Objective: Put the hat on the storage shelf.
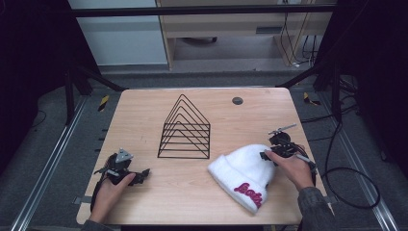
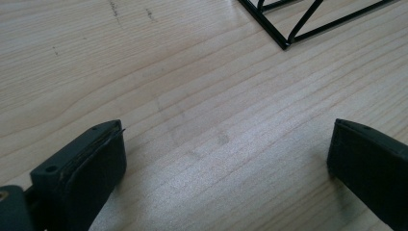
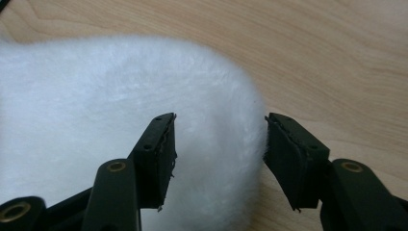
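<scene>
1. Two jaws of your right gripper [image 3: 219, 161] stand apart around the white beanie's [image 1: 243, 168] rounded crown, not yet pressing.
2. Your left gripper [image 1: 139, 176] rests open on bare table [image 1: 144, 115], well apart.

Lab test bay, dark frame posts [image 1: 70, 91], loose cables [image 1: 344, 178] — floor rails [image 1: 45, 168]

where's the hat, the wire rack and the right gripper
hat [image 1: 243, 168]: high view, on its white crown
wire rack [image 1: 185, 132]: high view, on its black bars
right gripper [image 3: 219, 161]: right gripper view, midway between its fingertips
</scene>
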Demonstrator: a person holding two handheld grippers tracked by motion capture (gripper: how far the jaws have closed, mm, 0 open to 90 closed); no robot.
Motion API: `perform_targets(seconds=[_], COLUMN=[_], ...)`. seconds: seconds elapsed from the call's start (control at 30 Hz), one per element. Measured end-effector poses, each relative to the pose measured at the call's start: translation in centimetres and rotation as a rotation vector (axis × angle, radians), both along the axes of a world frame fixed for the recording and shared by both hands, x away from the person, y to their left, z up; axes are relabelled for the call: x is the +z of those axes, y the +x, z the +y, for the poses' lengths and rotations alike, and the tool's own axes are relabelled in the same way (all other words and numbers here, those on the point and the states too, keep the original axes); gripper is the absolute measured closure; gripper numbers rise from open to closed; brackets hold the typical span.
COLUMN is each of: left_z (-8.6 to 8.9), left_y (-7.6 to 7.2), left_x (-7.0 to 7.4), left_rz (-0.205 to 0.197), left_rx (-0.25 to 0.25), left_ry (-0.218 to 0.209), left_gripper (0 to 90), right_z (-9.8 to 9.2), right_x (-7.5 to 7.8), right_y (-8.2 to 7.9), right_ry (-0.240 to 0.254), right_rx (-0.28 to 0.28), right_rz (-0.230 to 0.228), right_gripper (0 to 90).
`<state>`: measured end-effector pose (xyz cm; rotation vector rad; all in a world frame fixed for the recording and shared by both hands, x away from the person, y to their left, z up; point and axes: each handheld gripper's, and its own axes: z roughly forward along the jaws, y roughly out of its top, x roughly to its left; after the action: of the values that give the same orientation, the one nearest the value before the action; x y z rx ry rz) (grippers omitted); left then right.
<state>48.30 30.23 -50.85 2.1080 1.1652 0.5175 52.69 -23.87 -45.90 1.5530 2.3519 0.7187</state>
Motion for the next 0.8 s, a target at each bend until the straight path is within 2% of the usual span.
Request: perform_targets(seconds=[0.3, 0.47, 0.57, 0.67, 0.7, 0.8], left_z=[0.0, 0.0, 0.0, 0.0, 0.0, 0.0], left_y=[0.0, 0.0, 0.0, -0.1, -0.1, -0.1], left_x=[0.0, 0.0, 0.0, 0.0, 0.0, 0.0], left_rz=[0.0, 0.0, 0.0, 0.0, 0.0, 0.0], left_rx=[0.0, 0.001, 0.002, 0.001, 0.001, 0.002], left_ry=[0.002, 0.001, 0.001, 0.001, 0.001, 0.001], left_gripper=[0.0, 0.0, 0.0, 0.0, 0.0, 0.0], right_z=[0.1, 0.2, 0.2, 0.2, 0.2, 0.3], right_x=[-1.3, -1.4, -1.5, -1.5, -1.5, -1.0], right_y=[-0.2, -0.3, -0.4, -0.5, -0.5, -1.0], right_ry=[0.007, 0.005, 0.015, 0.014, 0.014, 0.006], right_rx=[-0.001, 0.007, 0.014, 0.03, 0.03, 0.053], right_rz=[0.029, 0.024, 0.023, 0.015, 0.015, -0.029], right_gripper=[53.2, 61.5, 69.7, 78.1, 78.1, 81.4])
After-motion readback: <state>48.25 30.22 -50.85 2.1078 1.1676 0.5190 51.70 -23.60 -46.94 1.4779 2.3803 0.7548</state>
